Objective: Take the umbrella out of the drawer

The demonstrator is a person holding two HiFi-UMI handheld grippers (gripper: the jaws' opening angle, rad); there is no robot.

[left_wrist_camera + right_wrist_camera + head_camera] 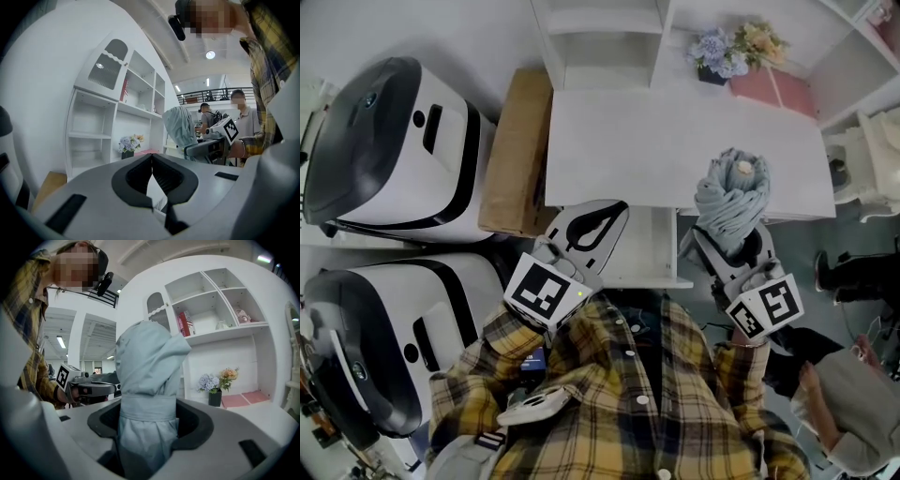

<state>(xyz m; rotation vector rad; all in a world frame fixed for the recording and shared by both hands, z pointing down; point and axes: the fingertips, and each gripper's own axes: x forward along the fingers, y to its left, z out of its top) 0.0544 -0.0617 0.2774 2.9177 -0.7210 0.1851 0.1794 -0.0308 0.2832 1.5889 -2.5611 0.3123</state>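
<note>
While the right tongs (727, 246) pinch the folded umbrella (731, 195) upright, the left tongs (598, 223), at its nine o'clock, are pressed together.

Matt grey cloth umbrella (146, 376), smooth white desk (675, 141), brown cardboard box (517, 150).

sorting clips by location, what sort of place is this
Probably a mock home corner inside a lab or open hall: a white desk with shelves and potted flowers, large white machines parked beside it, and onlookers under a railed mezzanine.
</note>
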